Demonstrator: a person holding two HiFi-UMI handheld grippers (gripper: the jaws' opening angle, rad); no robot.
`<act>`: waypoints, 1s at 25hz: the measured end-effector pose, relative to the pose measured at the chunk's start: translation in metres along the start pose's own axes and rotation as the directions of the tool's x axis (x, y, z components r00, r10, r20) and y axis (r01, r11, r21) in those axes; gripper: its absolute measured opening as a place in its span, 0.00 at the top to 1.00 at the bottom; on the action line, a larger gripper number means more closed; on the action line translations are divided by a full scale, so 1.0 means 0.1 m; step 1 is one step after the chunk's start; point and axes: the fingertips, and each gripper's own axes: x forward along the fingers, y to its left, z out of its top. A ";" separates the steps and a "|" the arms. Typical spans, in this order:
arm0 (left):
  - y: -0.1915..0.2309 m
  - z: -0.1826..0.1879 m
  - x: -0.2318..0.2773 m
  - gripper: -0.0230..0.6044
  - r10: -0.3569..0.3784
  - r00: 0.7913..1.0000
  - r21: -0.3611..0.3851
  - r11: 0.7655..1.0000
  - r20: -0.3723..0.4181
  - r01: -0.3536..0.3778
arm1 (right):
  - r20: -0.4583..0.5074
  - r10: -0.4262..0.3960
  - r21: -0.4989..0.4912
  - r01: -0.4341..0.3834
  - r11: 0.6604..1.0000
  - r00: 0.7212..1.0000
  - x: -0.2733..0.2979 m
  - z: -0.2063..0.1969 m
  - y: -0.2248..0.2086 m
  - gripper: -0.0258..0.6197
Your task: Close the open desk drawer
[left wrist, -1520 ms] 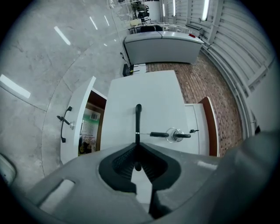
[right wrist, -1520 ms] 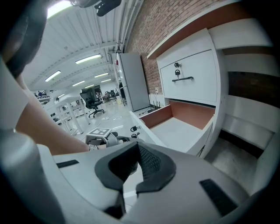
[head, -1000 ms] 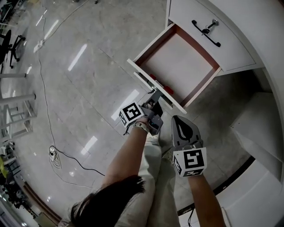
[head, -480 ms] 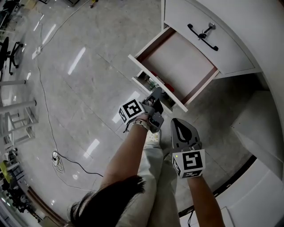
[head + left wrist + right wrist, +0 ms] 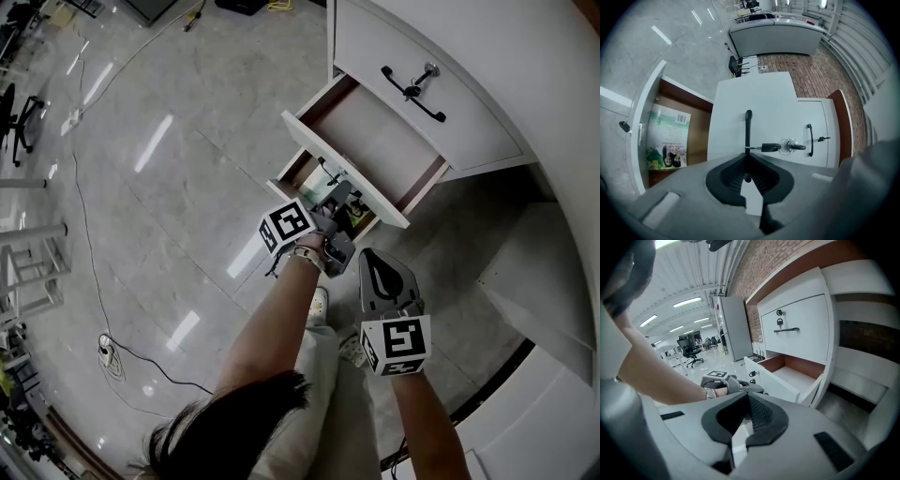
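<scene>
White cabinet [image 5: 450, 94] fills your 1 o'clock, its open drawer [image 5: 375, 141] jutting toward 7. A green-covered book [image 5: 668, 140] lies in the compartment beneath. Your left claw [image 5: 341, 197], pressed together, sits at the drawer's handle [image 5: 748, 129]; right claw [image 5: 373, 254], also together, hangs empty at its 5 o'clock.

Drawer [image 5: 349, 171] has a white front, reddish-brown inner walls and a pale floor. It's sticking partway out of the white desk [image 5: 534, 66], upper middle of the head view, angled toward lower left. Black bar handle [image 5: 748, 129] on the front.
</scene>
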 end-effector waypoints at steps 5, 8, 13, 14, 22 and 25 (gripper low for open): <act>-0.06 0.01 0.24 0.93 -0.045 0.999 0.002 0.999 -0.004 0.045 | 0.038 -0.029 -0.026 0.030 0.999 0.999 0.09 0.00 -0.15 0.94; -0.09 0.00 0.37 0.93 -0.072 0.997 0.006 0.997 -0.011 0.072 | 0.066 -0.051 -0.038 0.054 0.998 0.997 0.14 -0.02 -0.26 0.94; -0.22 -0.01 0.56 0.93 -0.119 0.993 0.009 0.993 -0.010 0.119 | 0.103 -0.068 -0.067 0.075 0.995 0.992 0.20 -0.01 -0.44 0.94; -0.24 -0.02 0.60 0.93 -0.130 0.991 0.010 0.991 -0.008 0.130 | 0.111 -0.068 -0.075 0.077 0.994 0.991 0.20 -0.01 -0.47 0.94; -0.23 0.00 0.71 0.93 -0.269 0.963 0.023 0.963 0.004 0.269 | 0.180 -0.069 -0.135 0.094 0.986 0.981 0.39 -0.31 -0.54 0.94; -0.24 -0.02 0.79 0.93 -0.299 0.954 0.028 0.954 -0.007 0.299 | 0.230 -0.093 -0.162 0.132 0.978 0.969 0.43 -0.34 -0.62 0.94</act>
